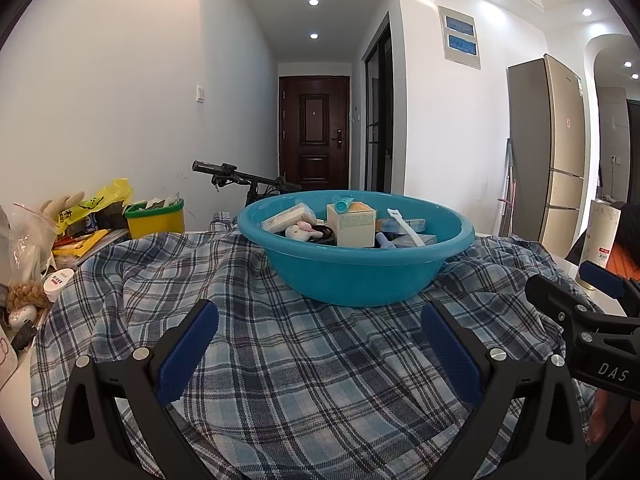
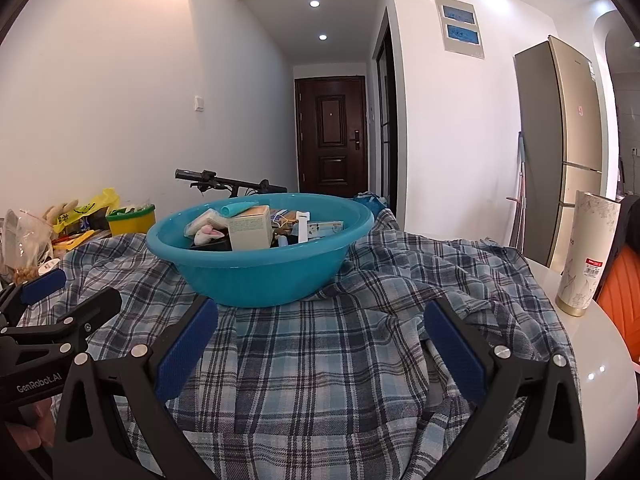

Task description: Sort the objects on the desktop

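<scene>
Left wrist view: teal basin (image 1: 356, 256) of small items — cream carton (image 1: 352, 224), white strap (image 1: 404, 226) — sits straight ahead of the left gripper (image 1: 318, 354), beyond its fingertips on the plaid shirt (image 1: 280, 380). Both grippers stand spread, holding nothing. From the right gripper (image 2: 320, 356) the basin lies ahead-left — the left gripper appears squarer to it. Floral tube (image 2: 588, 252) stands far right.

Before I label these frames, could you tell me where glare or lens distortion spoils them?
Left wrist view: fisheye bends the fridge; black vignette fills the corners; ceiling spotlights blow out. Right wrist view: glare streaks the wall beside the blue panel and spots the white tabletop; the basin stays sharp.
</scene>
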